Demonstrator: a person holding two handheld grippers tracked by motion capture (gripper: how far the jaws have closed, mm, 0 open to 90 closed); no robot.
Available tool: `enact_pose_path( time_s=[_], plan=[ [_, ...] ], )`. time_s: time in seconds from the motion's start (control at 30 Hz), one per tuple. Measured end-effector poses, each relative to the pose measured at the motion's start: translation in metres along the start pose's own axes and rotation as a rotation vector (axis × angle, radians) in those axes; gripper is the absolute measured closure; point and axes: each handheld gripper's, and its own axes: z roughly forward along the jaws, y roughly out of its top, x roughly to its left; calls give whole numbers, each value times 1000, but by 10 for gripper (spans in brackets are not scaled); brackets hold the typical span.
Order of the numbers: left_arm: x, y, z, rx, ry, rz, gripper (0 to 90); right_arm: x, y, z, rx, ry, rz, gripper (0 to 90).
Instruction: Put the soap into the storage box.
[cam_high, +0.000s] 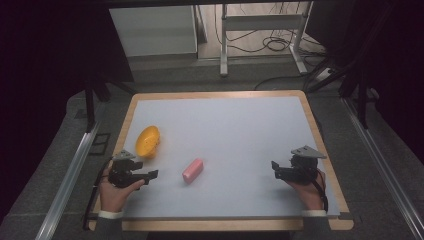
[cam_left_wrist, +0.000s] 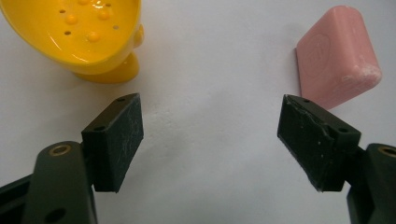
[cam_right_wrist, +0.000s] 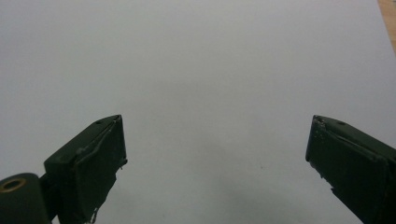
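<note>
A pink soap bar (cam_high: 193, 170) lies on the pale grey mat, a little left of centre. A yellow soap dish (cam_high: 147, 141) with holes and bumps stands to its upper left. My left gripper (cam_high: 153, 175) rests near the mat's front left, pointing right toward the soap, open with nothing between its pads. In the left gripper view the soap bar (cam_left_wrist: 337, 57) lies just beyond the right pad and the soap dish (cam_left_wrist: 84, 35) beyond the left pad. My right gripper (cam_high: 274, 168) sits at the front right, pointing left, open over bare mat (cam_right_wrist: 196, 70).
The mat (cam_high: 230, 130) lies on a wooden table whose rim (cam_high: 320, 135) frames it. Metal rails (cam_high: 67, 180) run along both sides of the table. A white cabinet (cam_high: 155, 30), a metal stand and cables occupy the floor behind.
</note>
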Motion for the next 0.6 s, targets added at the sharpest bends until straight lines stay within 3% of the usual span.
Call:
enact_pose_path(
  time_s=[0.6],
  plan=[
    [-3,2,0,21,15,13,226,-6,0,-6,-5,-2,16,60]
  ],
)
